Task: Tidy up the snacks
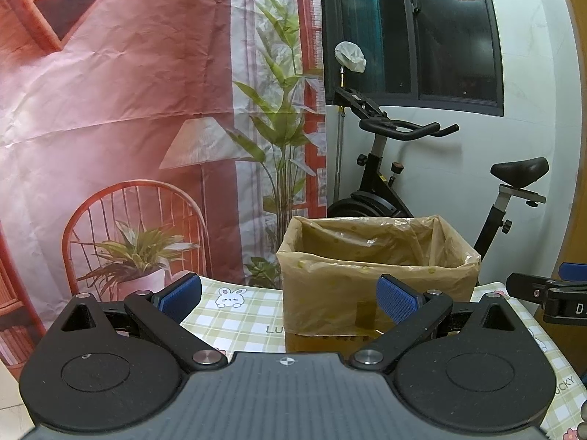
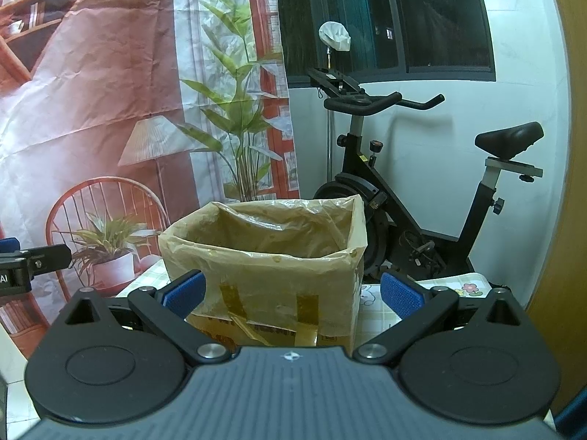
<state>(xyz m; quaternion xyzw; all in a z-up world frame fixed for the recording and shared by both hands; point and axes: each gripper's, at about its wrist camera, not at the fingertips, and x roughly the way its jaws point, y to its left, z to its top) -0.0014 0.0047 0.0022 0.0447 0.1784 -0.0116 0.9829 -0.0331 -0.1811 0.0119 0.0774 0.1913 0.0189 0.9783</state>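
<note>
A cardboard box lined with a yellowish plastic bag stands on the checked tablecloth, ahead and slightly right in the left wrist view. It also shows in the right wrist view, ahead and slightly left. My left gripper is open and empty, held in front of the box. My right gripper is open and empty, also in front of the box. No snack is in view. The right gripper's side shows at the right edge of the left wrist view.
A black exercise bike stands behind the table at the right by a white wall and dark window. A printed backdrop with a chair and plants hangs behind on the left. The left gripper's side shows at the right wrist view's left edge.
</note>
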